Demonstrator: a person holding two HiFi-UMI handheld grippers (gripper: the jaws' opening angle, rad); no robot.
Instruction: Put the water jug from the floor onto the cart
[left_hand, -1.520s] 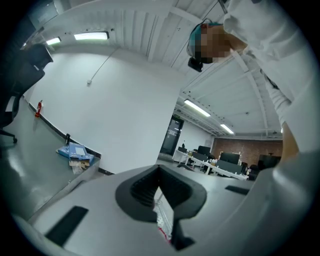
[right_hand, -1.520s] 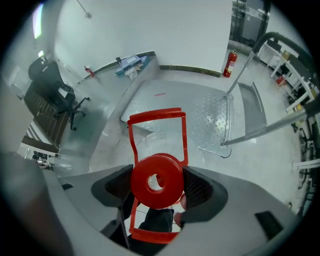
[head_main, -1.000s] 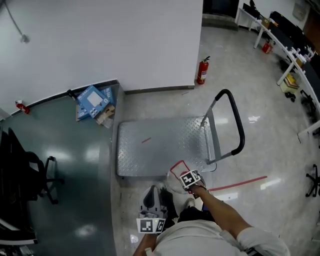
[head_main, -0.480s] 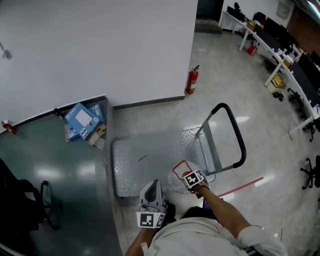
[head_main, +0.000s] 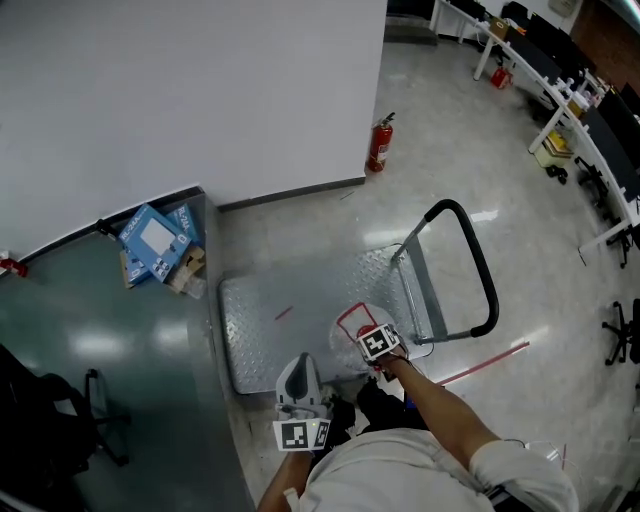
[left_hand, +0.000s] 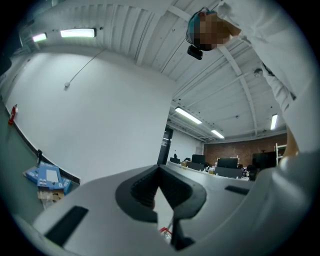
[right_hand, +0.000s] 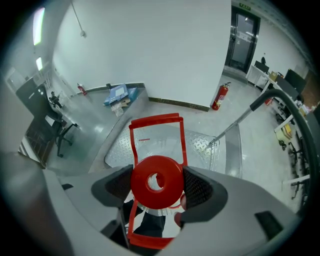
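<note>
- Clamping the red cap (right_hand: 167, 193) from both sides, the right tool (right_hand: 158, 184) has its jaws closed on the top of the water jug (head_main: 352, 328).
- The left tool (left_hand: 160, 172) points upward, its jaws pressed together at the tips and holding nothing.
- The jug has a clear body, a round red cap with a hole in its middle, and a thin red carry frame (right_hand: 156, 119) that stands up past the cap.
- In the head view the jug is over the near edge of the cart (head_main: 270, 340), toward the corner by the black push handle (head_main: 479, 262). I cannot tell whether its base rests on the deck.
- Only the right gripper view shows the cap's hole and the pads against its sides. In the head view the marker cube covers that spot.
- Only the left gripper view shows the ceiling strip lights (left_hand: 77, 33).
- Only the head view shows both tools at once, the left one just off the cart's near edge.
- Beyond the cart, a fire extinguisher (head_main: 378, 147) stands at the wall's corner, and blue boxes (head_main: 150, 238) lie near the cart's far left corner.
</note>
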